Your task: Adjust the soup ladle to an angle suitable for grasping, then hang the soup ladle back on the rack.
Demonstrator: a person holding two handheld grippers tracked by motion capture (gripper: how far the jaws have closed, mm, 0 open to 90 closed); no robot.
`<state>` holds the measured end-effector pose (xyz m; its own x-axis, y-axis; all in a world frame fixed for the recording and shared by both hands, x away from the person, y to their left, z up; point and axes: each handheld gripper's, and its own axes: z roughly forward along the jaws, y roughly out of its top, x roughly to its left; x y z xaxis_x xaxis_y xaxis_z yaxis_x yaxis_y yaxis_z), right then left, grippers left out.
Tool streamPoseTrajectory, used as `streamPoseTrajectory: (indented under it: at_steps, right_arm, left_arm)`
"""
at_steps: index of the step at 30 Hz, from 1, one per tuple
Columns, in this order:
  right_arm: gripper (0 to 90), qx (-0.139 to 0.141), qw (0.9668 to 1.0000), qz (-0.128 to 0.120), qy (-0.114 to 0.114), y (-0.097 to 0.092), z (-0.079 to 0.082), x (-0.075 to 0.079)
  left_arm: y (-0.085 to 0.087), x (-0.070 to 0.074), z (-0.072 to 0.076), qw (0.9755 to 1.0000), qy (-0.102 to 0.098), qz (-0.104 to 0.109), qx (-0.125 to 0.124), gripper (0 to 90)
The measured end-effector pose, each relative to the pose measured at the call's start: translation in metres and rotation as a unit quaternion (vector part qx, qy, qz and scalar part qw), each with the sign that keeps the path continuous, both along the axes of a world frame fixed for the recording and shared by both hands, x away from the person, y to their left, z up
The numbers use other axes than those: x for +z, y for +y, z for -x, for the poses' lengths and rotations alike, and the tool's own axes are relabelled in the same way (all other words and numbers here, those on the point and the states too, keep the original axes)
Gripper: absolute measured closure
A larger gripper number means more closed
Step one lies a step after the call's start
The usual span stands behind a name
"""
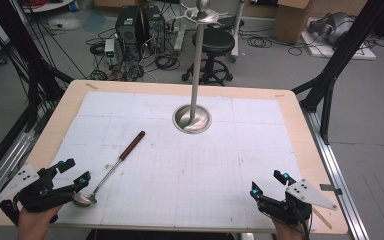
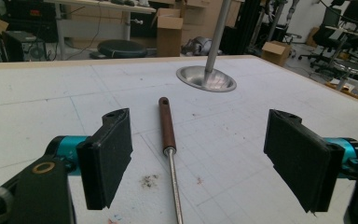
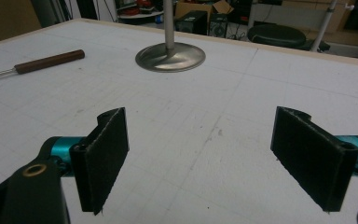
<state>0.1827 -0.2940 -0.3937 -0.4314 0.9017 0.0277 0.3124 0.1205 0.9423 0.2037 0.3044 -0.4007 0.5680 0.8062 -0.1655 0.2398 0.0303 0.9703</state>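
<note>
— Where's our ladle (image 1: 111, 169)?
— On the desk (image 1: 190, 165), its bowl under our left tool (image 1: 75, 173), jaws wide, shaft between them untouched. Our right tool (image 1: 269, 186) gapes wide, well apart.

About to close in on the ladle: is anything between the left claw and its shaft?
Nothing visible. The left claw is open, and the ladle lies on the white mat with its metal shaft running between the two pads, which stand clear of it. The metal stand sits well beyond the wooden handle.
</note>
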Motion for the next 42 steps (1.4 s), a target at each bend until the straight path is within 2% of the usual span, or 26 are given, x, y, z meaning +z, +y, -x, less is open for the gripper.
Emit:
streamPoseTrajectory:
  at_steps: [9, 15, 22, 34, 35, 36, 38, 42]
  right_arm:
    - [17.7, 0.004, 1.0000, -0.003, 0.000, 0.000, 0.000, 0.000]
    - [17.7, -0.002, 0.9999, -0.009, -0.007, 0.001, 0.003, 0.003]
    - [17.7, 0.002, 1.0000, -0.009, 0.002, 0.005, 0.000, 0.001]
    - [17.7, 0.004, 0.9999, -0.009, -0.002, 0.003, 0.002, 0.001]
    - [17.7, -0.001, 0.9999, -0.012, -0.001, 0.002, 0.004, 0.002]
    - [17.7, -0.002, 0.9999, -0.011, -0.002, 0.002, 0.004, 0.002]
    - [17.7, -0.004, 0.9999, -0.011, 0.000, 0.001, 0.004, 0.001]
    - [17.7, -0.007, 0.9999, -0.013, -0.001, 0.000, 0.004, 0.001]
  left_arm:
    - [-0.004, 0.001, -0.001, 0.9999, 0.005, -0.009, 0.006, 23.8]
    - [-0.012, 0.002, 0.002, 0.9993, 0.003, -0.037, 0.002, 23.7]
    - [-0.014, 0.001, 0.002, 0.9984, 0.010, -0.055, -0.012, 24.2]
    - [-0.019, 0.003, 0.001, 0.9981, 0.012, -0.060, -0.013, 24.2]
    - [-0.020, 0.003, 0.001, 0.9977, 0.013, -0.066, -0.013, 24.2]
    - [-0.022, 0.003, 0.001, 0.9960, 0.014, -0.087, -0.015, 24.2]
    - [-0.023, 0.005, -0.001, 0.9950, 0.021, -0.095, -0.021, 23.8]
    - [-0.021, 0.011, -0.010, 0.9951, 0.033, -0.090, -0.026, 23.8]
